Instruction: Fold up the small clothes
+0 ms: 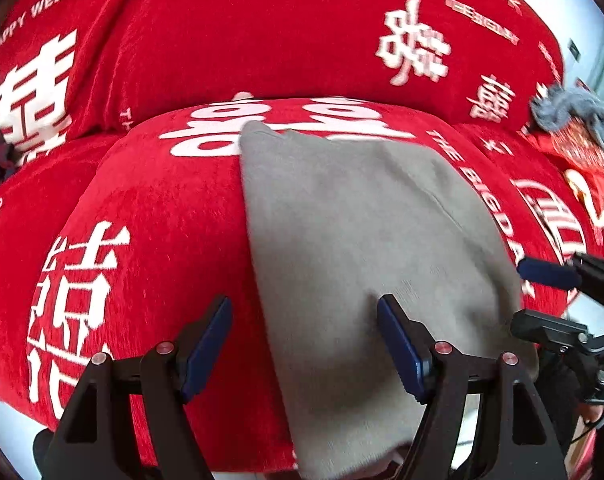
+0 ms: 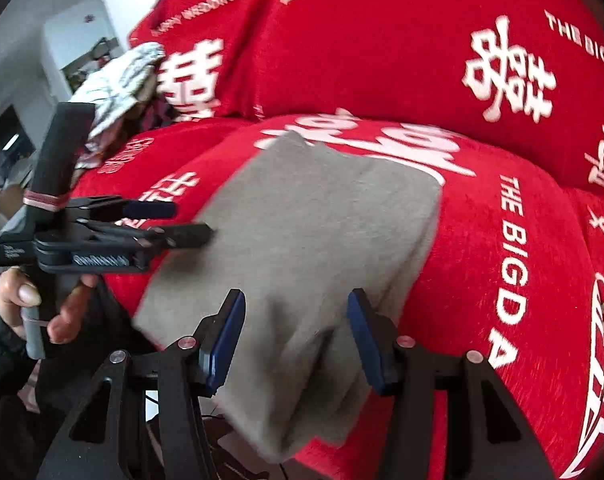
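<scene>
A grey garment (image 1: 366, 248) lies flat on a red sofa seat, its near end hanging over the front edge. It also shows in the right wrist view (image 2: 314, 240). My left gripper (image 1: 304, 340) is open, straddling the garment's left edge near the front, holding nothing. My right gripper (image 2: 295, 338) is open above the garment's near end, empty. The left gripper also shows from the side in the right wrist view (image 2: 181, 222), jaws apart at the garment's left edge. The right gripper's fingers (image 1: 550, 274) show at the garment's right edge in the left wrist view.
The sofa (image 1: 149, 208) has a red cover with white characters and lettering. A grey cloth (image 1: 574, 114) lies on red items at the right end. A patterned white and grey cloth (image 2: 117, 84) lies at the left end. Back cushions (image 2: 382, 48) rise behind the seat.
</scene>
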Tool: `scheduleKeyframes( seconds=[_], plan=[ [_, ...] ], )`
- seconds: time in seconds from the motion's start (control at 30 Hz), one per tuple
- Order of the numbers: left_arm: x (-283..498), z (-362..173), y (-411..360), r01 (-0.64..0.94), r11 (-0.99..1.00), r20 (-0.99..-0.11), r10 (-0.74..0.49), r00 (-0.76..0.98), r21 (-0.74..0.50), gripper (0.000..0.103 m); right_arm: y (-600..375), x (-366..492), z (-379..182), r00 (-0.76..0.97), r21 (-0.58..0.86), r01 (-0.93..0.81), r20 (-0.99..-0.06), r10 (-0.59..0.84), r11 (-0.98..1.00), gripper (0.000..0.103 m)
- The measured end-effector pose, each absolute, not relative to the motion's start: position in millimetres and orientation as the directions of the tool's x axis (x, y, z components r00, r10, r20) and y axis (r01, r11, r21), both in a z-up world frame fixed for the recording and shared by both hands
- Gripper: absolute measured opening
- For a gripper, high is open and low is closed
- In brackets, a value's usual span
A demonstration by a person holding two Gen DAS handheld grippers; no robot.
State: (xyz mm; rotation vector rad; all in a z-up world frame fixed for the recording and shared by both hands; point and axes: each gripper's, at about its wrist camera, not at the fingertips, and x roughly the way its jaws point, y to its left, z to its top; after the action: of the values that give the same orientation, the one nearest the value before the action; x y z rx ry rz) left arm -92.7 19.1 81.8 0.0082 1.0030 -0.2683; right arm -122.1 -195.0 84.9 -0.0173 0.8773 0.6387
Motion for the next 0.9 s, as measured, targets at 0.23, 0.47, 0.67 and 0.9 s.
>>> scheduleKeyframes(
  seconds=[0.23, 0.47, 0.67, 0.9],
  plan=[
    [-124, 74, 21, 0.226, 0.967, -0.827, -0.221, 0.517, -0.117, 0.076, -177, -153, 74, 0.441, 0.241, -0.562, -0.722, 0.533, 0.791, 0.057],
    [-128, 51, 26, 0.219, 0.968, -0.849, -0.214, 0.484, -0.119, 0.076, -196, -139, 37, 0.443, 0.209, -0.456, -0.789, 0.425, 0.865, 0.054],
    [-129, 38, 31, 0.204, 0.972, -0.851, -0.203, 0.484, -0.115, 0.086, -203, -143, 34, 0.456, 0.212, -0.465, -0.775, 0.438, 0.860, 0.053],
    [-139, 47, 27, 0.217, 0.976, -0.843, -0.145, 0.519, -0.034, 0.086, -226, -139, 40, 0.523, 0.102, -0.322, -0.809, 0.267, 0.941, 0.064]
  ],
)
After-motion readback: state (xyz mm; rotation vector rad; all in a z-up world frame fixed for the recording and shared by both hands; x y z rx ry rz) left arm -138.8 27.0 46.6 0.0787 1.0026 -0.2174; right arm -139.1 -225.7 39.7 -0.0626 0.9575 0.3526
